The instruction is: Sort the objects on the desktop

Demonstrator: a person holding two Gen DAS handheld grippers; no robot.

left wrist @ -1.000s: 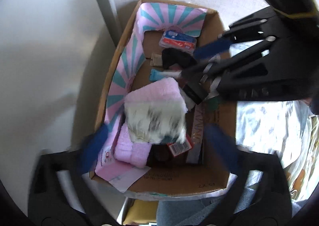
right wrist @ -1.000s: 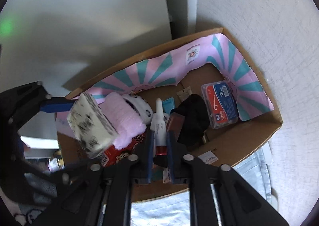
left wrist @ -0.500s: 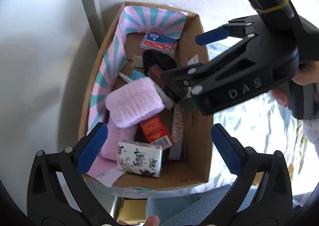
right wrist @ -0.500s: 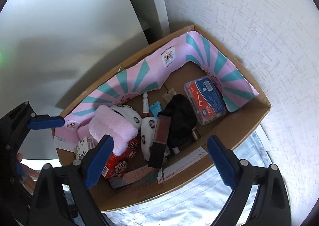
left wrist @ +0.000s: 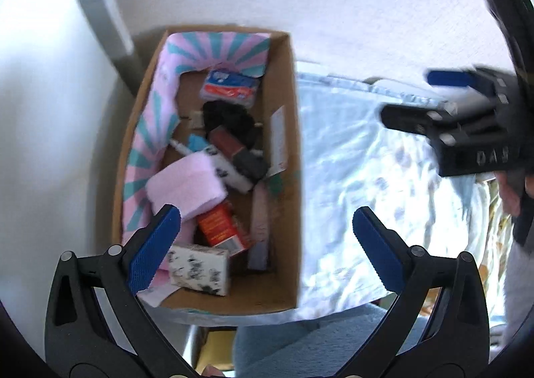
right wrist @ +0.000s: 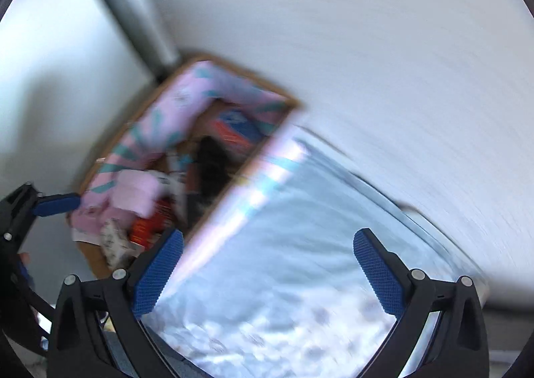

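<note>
Release is done: the right hand-held gripper (right wrist: 267,274), jaws just sprung wide and empty, has swung off to the blurred pale cloth, the dark red tube (left wrist: 230,144) apparently lying mid-frame in the cardboard box (left wrist: 283,177), and the left hand-held gripper (left wrist: 267,244) gapes empty.

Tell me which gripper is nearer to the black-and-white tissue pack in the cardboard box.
Left. The left gripper hangs open right above the tissue pack at the cardboard box's near end. The right gripper, also open and empty, is off to the side over the pale blue cloth.
</note>
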